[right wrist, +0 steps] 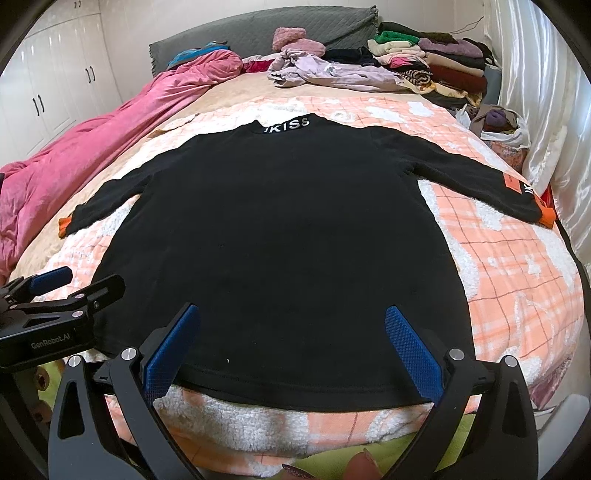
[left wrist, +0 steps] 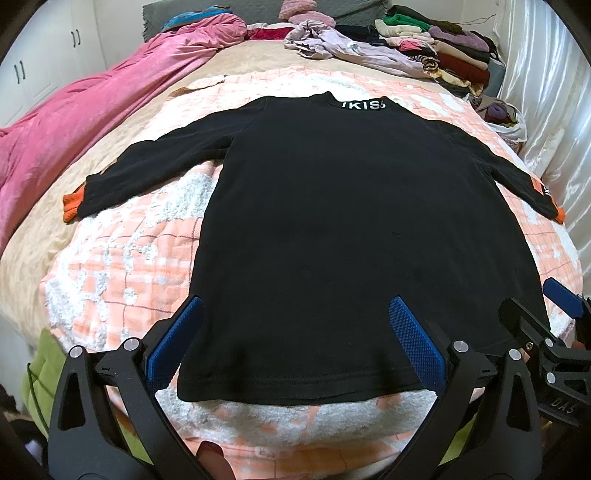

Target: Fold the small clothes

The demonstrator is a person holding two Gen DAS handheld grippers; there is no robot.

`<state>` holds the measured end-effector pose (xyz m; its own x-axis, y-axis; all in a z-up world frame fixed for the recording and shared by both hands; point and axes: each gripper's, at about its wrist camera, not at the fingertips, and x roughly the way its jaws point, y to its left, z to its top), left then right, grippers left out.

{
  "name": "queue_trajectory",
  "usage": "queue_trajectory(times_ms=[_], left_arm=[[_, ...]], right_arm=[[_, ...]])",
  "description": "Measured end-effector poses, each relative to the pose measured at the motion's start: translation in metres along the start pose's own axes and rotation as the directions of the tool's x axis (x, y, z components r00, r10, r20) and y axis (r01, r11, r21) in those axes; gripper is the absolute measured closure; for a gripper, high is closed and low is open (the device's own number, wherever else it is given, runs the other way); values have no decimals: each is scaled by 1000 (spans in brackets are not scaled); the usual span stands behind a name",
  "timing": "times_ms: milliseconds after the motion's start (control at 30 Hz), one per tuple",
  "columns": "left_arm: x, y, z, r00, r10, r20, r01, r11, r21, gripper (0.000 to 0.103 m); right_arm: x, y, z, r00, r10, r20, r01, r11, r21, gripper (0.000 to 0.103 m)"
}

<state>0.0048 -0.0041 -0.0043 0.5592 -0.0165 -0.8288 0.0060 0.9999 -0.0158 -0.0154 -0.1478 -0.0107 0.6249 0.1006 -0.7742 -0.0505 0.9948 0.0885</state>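
The black shirt (left wrist: 332,221) lies flat, sleeves spread, on the checked blanket (left wrist: 129,266). The left gripper (left wrist: 295,314) and right gripper (right wrist: 291,321) are both released, near its hem. A pink quilt (left wrist: 74,122) and piled clothes (right wrist: 424,70) lie well apart.

Both wrist cameras sit low at the near end of the bed, close above the hem of the spread black long-sleeved sweater (left wrist: 332,221) (right wrist: 280,236), facing the far grey quilted headboard (right wrist: 258,33). The left view stands left of the right; both share the sweater and the peach checked fleece blanket (left wrist: 122,266) (right wrist: 517,277).
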Motion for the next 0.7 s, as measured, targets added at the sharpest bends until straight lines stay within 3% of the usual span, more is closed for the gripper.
queue_trajectory(times_ms=[700], left_arm=[[2, -1, 1, 1000, 6, -3, -6, 1000, -1, 9]], right_arm=[[3, -2, 5, 1000, -7, 14, 7, 1000, 10, 4]])
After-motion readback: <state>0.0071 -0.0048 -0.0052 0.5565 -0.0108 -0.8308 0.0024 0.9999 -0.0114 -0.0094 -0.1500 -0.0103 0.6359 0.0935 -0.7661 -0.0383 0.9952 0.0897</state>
